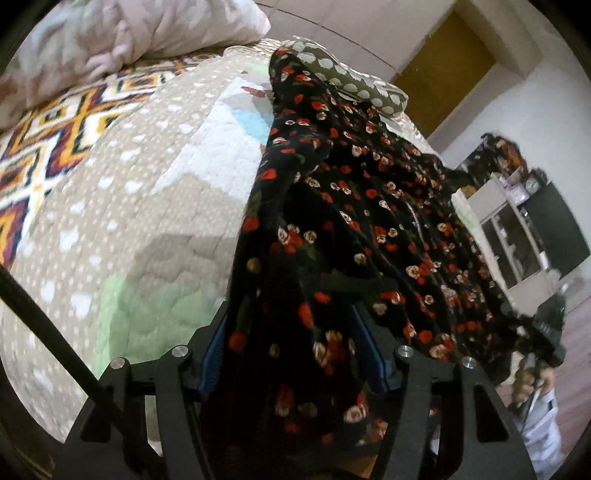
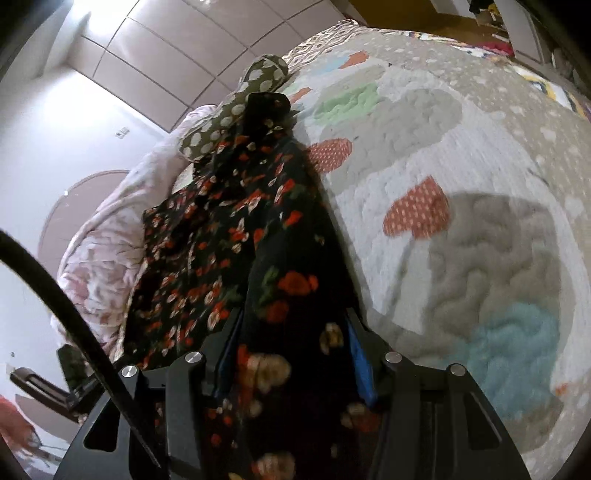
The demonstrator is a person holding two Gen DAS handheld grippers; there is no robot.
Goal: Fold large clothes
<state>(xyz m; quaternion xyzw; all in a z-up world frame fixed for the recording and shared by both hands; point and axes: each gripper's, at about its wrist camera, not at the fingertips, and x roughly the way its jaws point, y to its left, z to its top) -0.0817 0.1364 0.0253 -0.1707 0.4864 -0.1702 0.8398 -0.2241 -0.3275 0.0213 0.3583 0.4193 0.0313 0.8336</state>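
Note:
A black dress with red and cream flowers (image 1: 369, 206) lies lengthwise on the quilted bed (image 1: 147, 206), its far end against a polka-dot pillow (image 1: 351, 81). My left gripper (image 1: 291, 332) straddles a bunched near edge of the dress; the cloth fills the gap, but both blue pads (image 1: 212, 354) show and do not clamp it. In the right wrist view the same dress (image 2: 221, 229) runs up between the fingers of my right gripper (image 2: 291, 332), whose jaws stand apart with the cloth loose between them. A hand (image 1: 532, 380) holds that right gripper (image 1: 546, 332) at the dress's right edge.
A crumpled pink duvet (image 1: 129, 29) is heaped at the head of the bed, beside a bright geometric blanket (image 1: 55, 140). The quilt (image 2: 461, 184) spreads wide to the right of the dress. A shelf unit (image 1: 517, 229) and a door (image 1: 443, 62) stand beyond the bed.

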